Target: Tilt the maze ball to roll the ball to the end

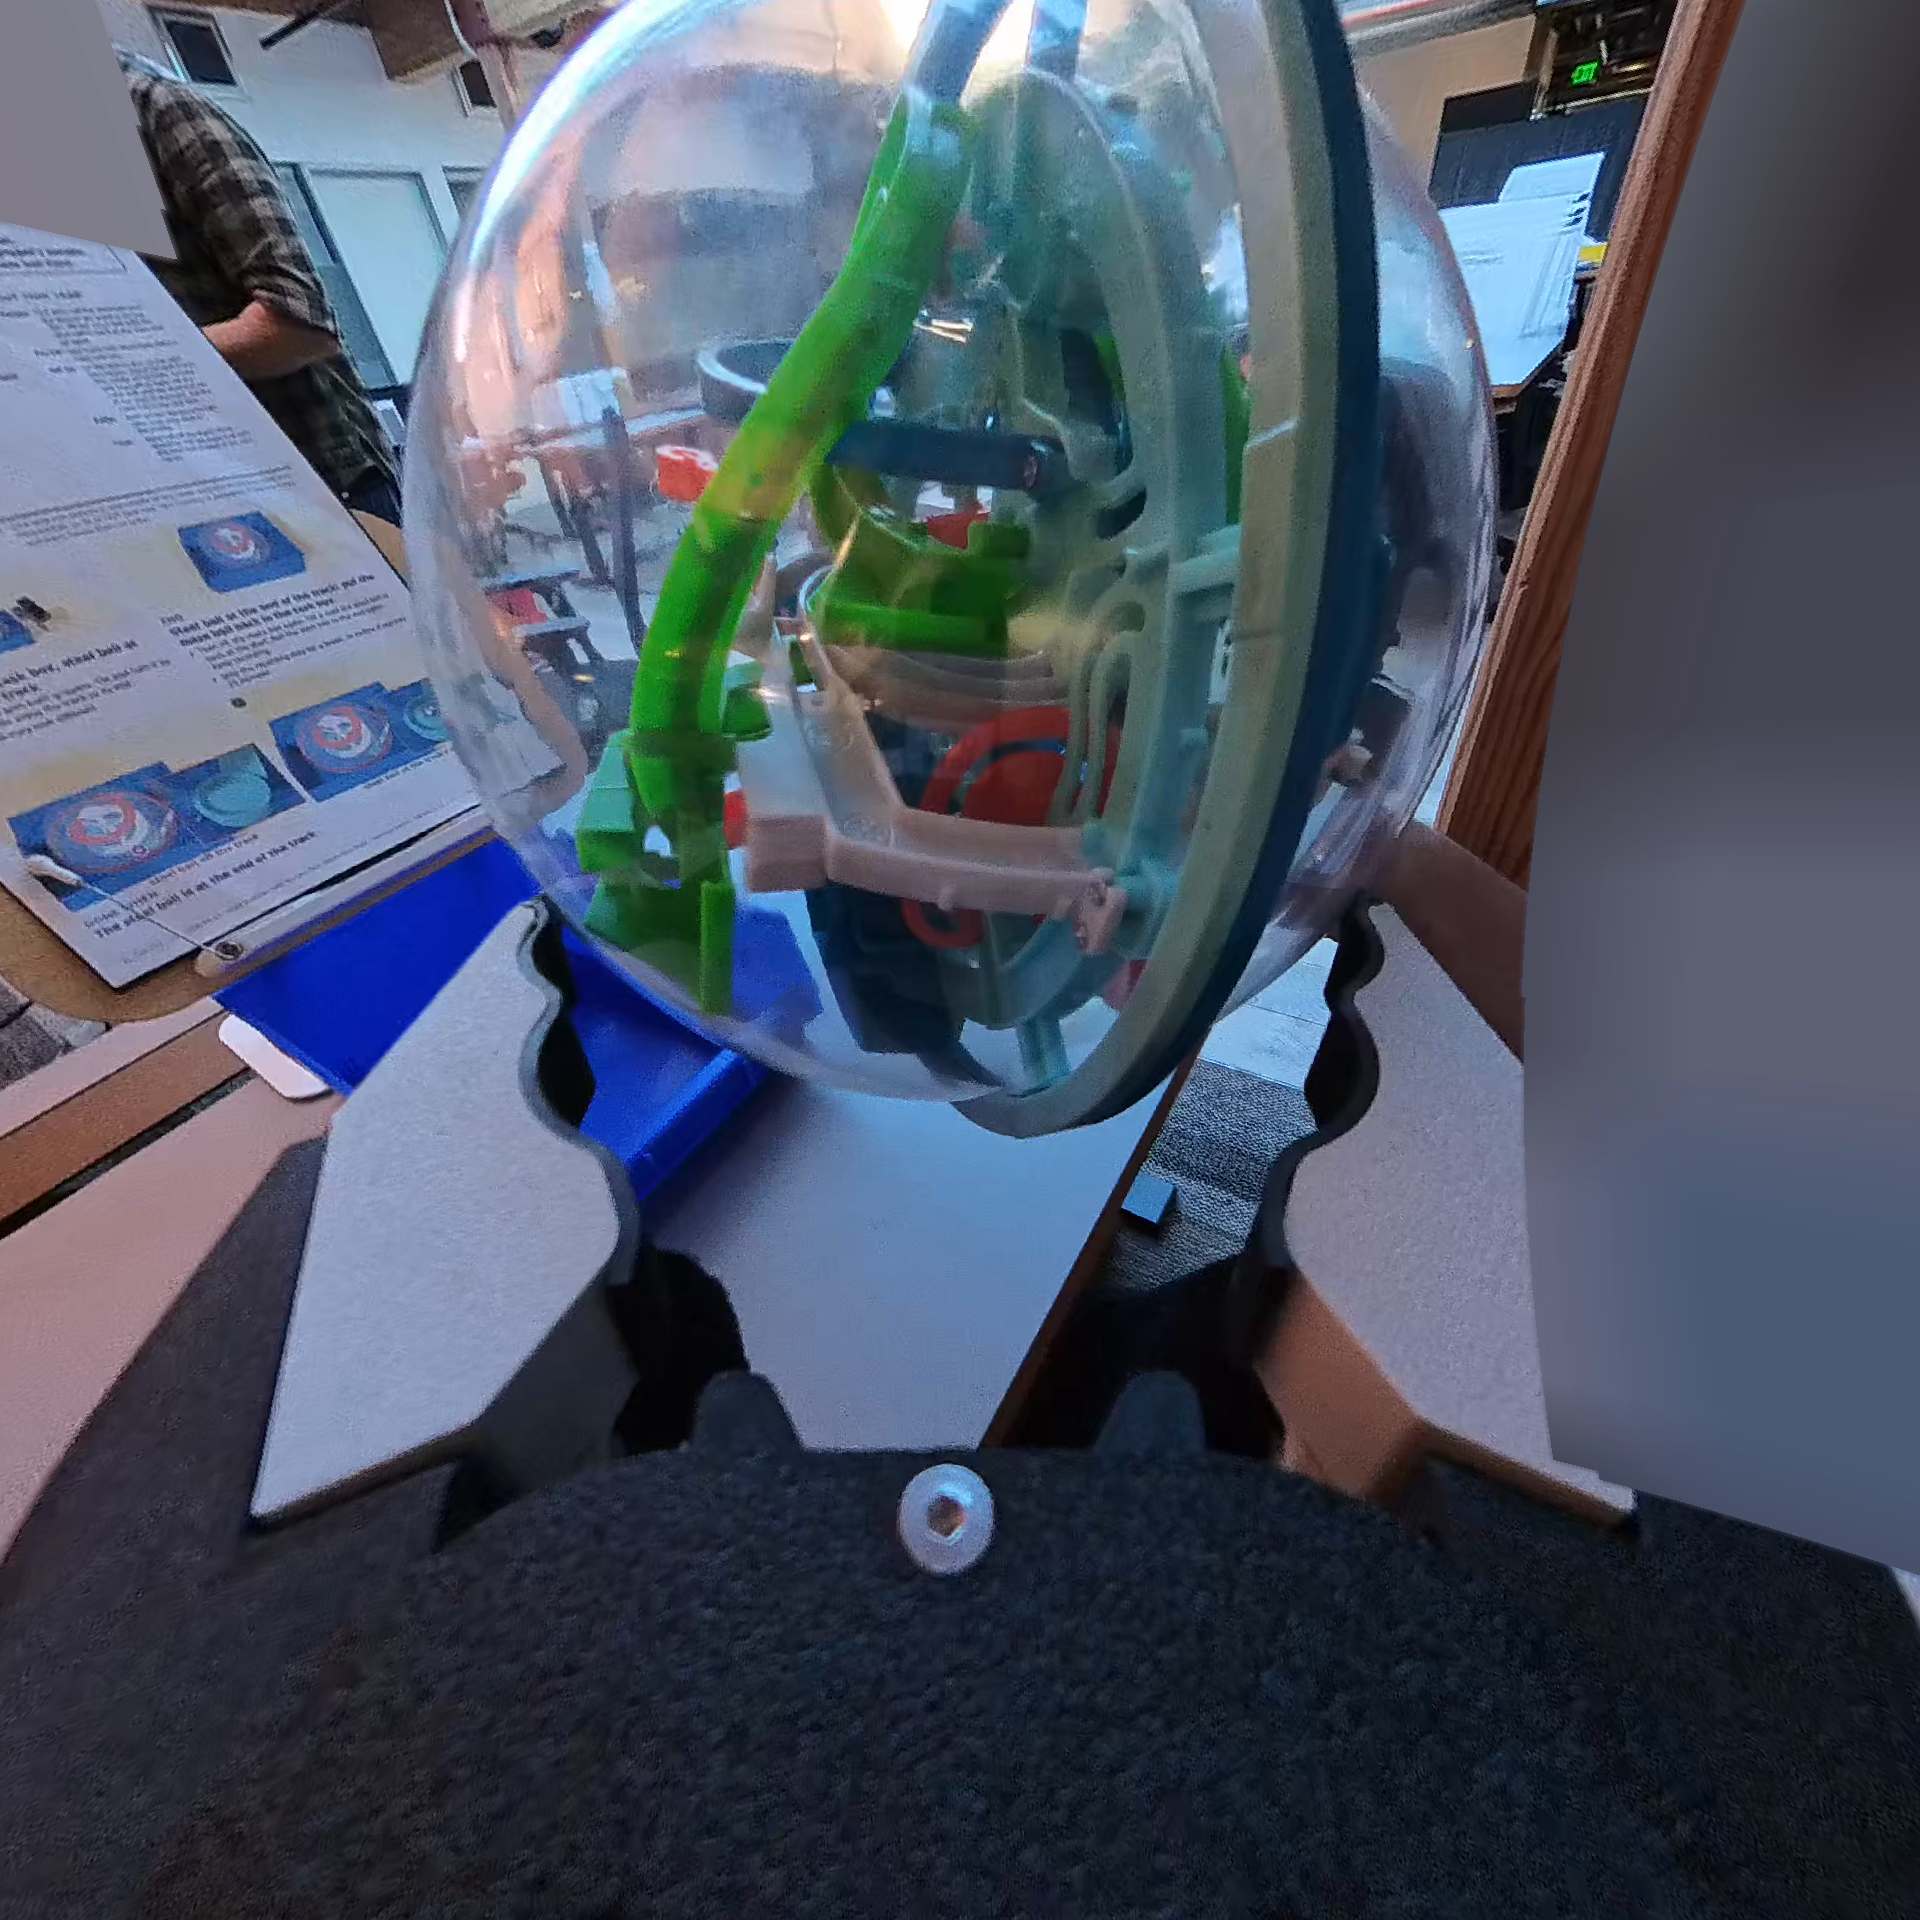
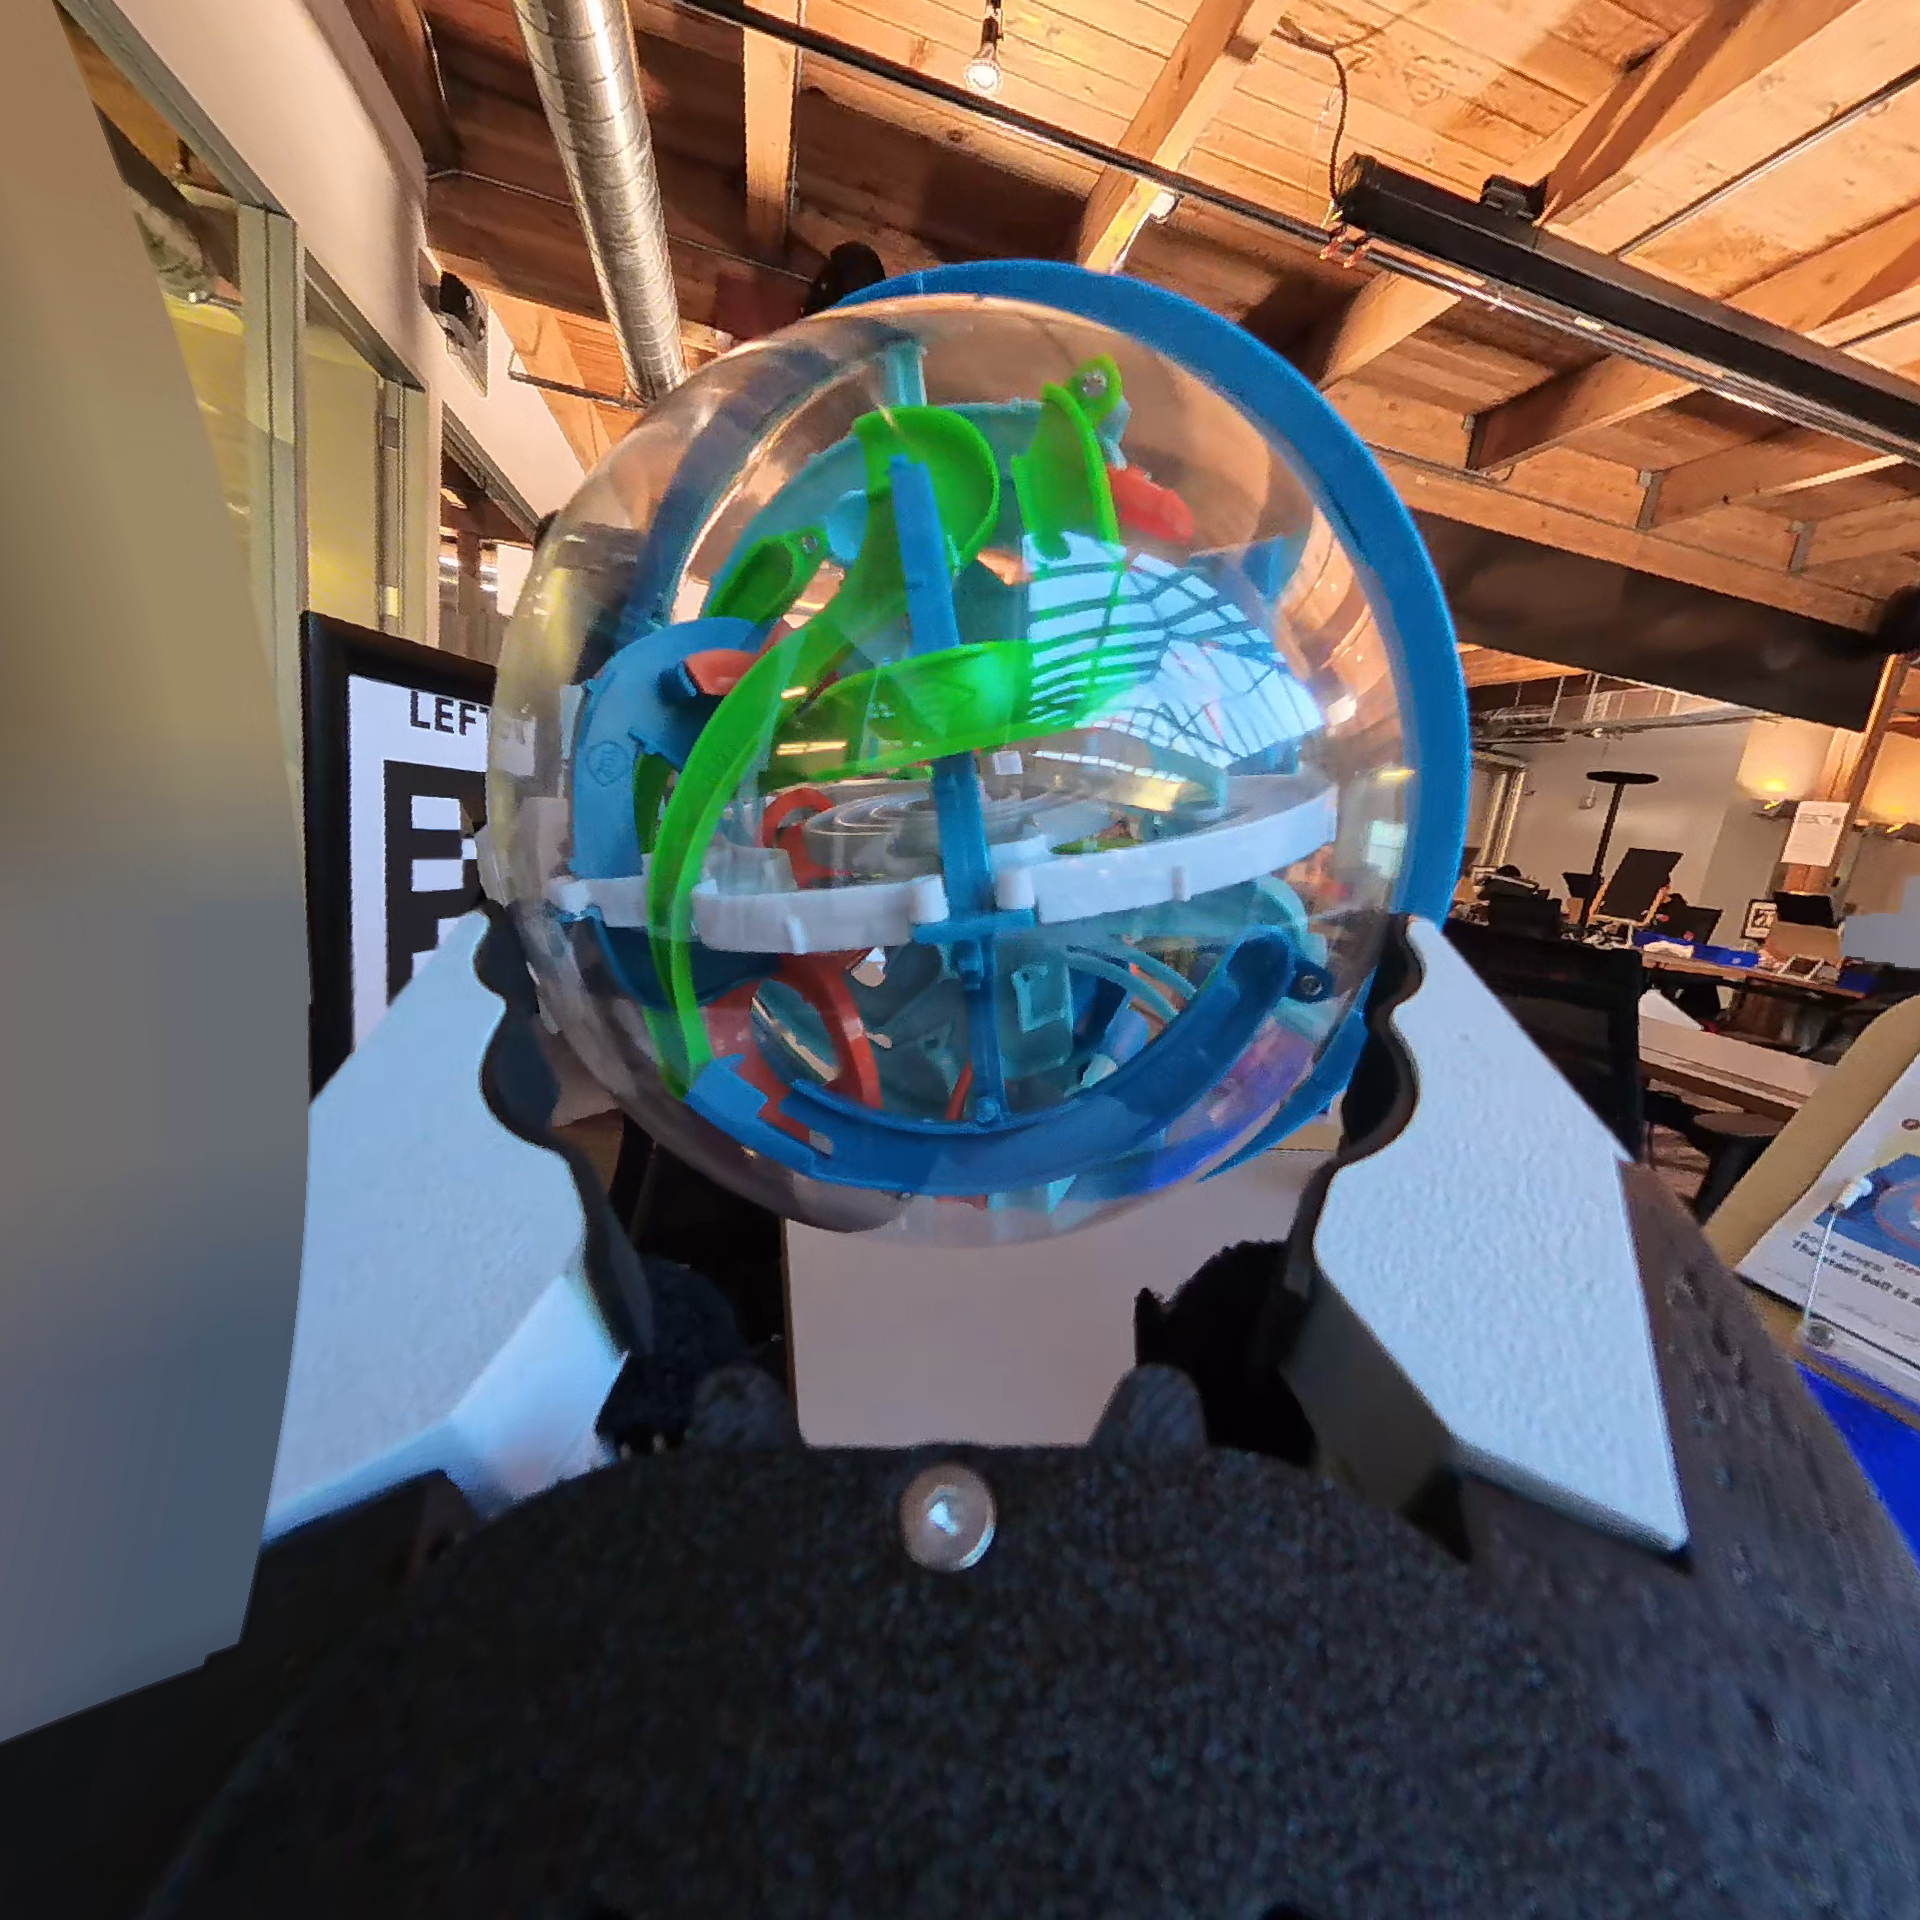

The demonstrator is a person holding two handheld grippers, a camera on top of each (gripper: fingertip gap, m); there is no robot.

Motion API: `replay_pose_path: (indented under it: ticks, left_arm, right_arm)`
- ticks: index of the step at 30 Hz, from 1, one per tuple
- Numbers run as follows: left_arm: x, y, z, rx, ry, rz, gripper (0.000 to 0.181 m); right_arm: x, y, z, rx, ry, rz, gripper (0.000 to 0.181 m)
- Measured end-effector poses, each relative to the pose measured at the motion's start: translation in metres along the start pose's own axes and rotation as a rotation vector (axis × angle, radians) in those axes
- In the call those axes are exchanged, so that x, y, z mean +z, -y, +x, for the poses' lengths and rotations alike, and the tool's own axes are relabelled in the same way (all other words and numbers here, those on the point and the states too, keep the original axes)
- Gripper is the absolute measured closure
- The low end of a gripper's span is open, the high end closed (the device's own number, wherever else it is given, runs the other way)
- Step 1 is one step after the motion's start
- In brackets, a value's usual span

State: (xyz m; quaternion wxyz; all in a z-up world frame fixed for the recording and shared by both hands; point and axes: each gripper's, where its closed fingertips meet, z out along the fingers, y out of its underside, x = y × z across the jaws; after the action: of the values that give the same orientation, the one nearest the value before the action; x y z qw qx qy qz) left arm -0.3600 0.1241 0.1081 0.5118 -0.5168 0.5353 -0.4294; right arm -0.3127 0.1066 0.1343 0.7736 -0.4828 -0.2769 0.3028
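Both grippers, left (image 1: 940, 997) and right (image 2: 940, 1049), clamp the maze ball (image 2: 966, 769) from opposite sides, lifted off the table (image 1: 883, 1247) so it can tilt freely.

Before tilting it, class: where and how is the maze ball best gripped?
Grip the maze ball across its widest clear shell, one finger each side, as the right gripper and left gripper do from opposite sides; the smooth round surface slips off-centre.
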Motion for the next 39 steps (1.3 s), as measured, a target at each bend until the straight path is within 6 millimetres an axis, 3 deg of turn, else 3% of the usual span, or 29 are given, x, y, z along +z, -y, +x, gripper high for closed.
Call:
replay_pose_path:
  ticks: [1,9,12,14,19,21,29,35,39]
  left_arm:
    - [0.0,0.0,0.0,-0.01,0.003,-0.005,0.042]
    - [0.006,-0.007,-0.005,-0.118,-0.018,-0.017,0.042]
    - [0.015,-0.021,-0.011,-0.254,-0.049,-0.026,0.042]
    - [0.029,-0.043,-0.017,-0.419,-0.074,-0.027,0.041]
    - [0.073,-0.136,-0.02,-0.926,-0.196,-0.068,0.041]
    - [0.087,-0.157,-0.02,-1.041,-0.246,-0.053,0.041]
    - [0.102,-0.178,-0.004,-1.241,-0.324,-0.096,0.041]
    - [0.11,-0.196,0.026,-1.416,-0.423,-0.168,0.042]
    - [0.104,-0.203,0.037,-1.413,-0.487,-0.229,0.046]
  right_arm:
    - [0.0,-0.001,0.001,0.013,0.0,0.0,0.031]
    - [0.0,-0.006,0.009,0.084,-0.031,-0.037,0.028]
    - [-0.004,-0.02,0.021,0.184,-0.078,-0.118,0.028]
    - [-0.012,-0.044,0.034,0.312,-0.134,-0.197,0.028]
    - [-0.055,-0.134,0.065,0.62,-0.333,-0.451,0.029]
    - [-0.066,-0.154,0.074,0.655,-0.393,-0.531,0.028]
    - [-0.091,-0.176,0.073,0.775,-0.431,-0.777,0.027]
    - [-0.112,-0.191,0.067,0.852,-0.407,-0.943,0.026]
    - [-0.11,-0.196,0.067,0.846,-0.364,-0.983,0.027]
